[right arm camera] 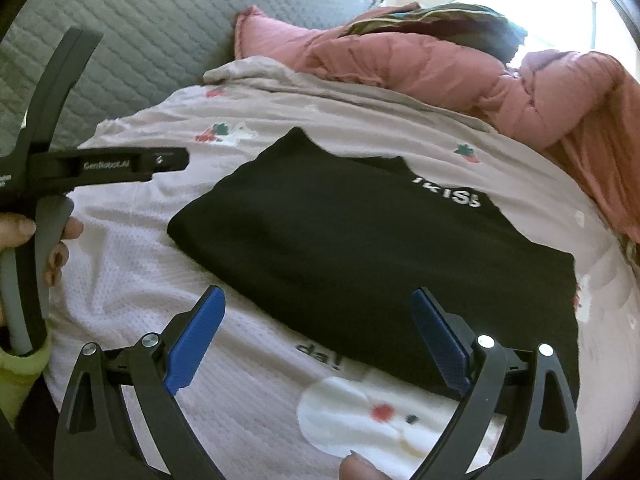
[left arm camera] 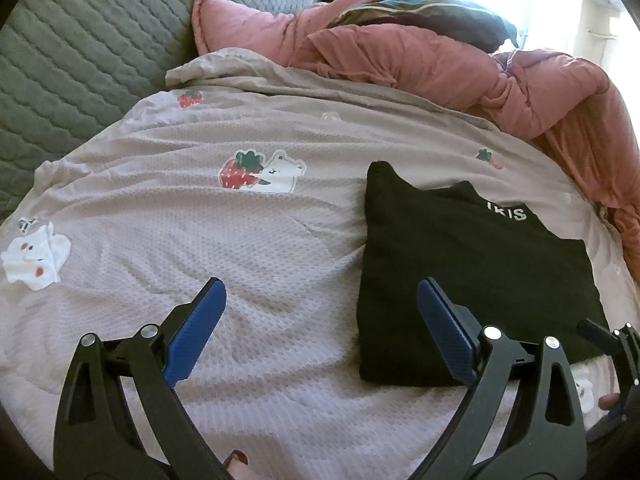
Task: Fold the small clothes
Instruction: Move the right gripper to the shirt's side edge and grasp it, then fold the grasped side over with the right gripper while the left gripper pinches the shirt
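The black garment (right arm camera: 360, 248) lay folded on the bed (left arm camera: 200, 240). From the left gripper (left arm camera: 320, 320) it sat toward two o'clock; from the right gripper (right arm camera: 318, 322), dead ahead at twelve, so nearer. Its long axis ran ten to four. Both jaws stood wide apart, holding nothing.

Your left gripper (left arm camera: 320, 300) is held with its jaws spread wide, both blue pads (left arm camera: 196, 332) apart with nothing between them. Your right gripper (right arm camera: 318, 312) is in the same wide-spread state, gripping nothing. In the right wrist view, your left hand (right arm camera: 48, 236) wraps its fingers around the left gripper's handle, at the view's left edge.
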